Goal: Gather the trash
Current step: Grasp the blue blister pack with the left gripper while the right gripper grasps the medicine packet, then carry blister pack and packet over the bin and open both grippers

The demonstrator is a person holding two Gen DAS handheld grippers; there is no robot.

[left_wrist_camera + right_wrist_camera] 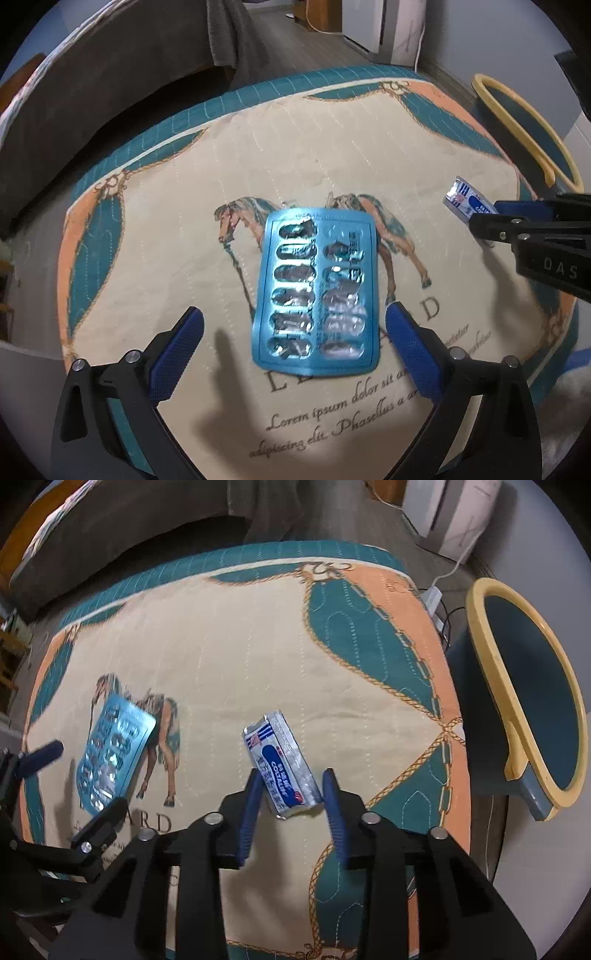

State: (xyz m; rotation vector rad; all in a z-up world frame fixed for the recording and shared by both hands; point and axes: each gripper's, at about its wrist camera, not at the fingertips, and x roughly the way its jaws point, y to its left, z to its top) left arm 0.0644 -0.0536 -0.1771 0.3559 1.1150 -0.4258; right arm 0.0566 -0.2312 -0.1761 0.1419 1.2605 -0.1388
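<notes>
A blue blister pack with emptied foil pockets lies flat on the horse-print quilted cloth. My left gripper hangs open just above it, one blue finger on each side of the pack's near half, neither touching it. To the right lies a small silver and blue packet. My right gripper is shut on its near end, a pad against each long side. The left wrist view shows the same packet sticking out of the right gripper. The right wrist view has the blister pack at the left, under the left gripper.
A teal bin with a yellow rim stands open just off the cloth's right edge, also seen as the bin at the far right. A dark sofa lies beyond the far edge. A white appliance and cables sit on the floor behind.
</notes>
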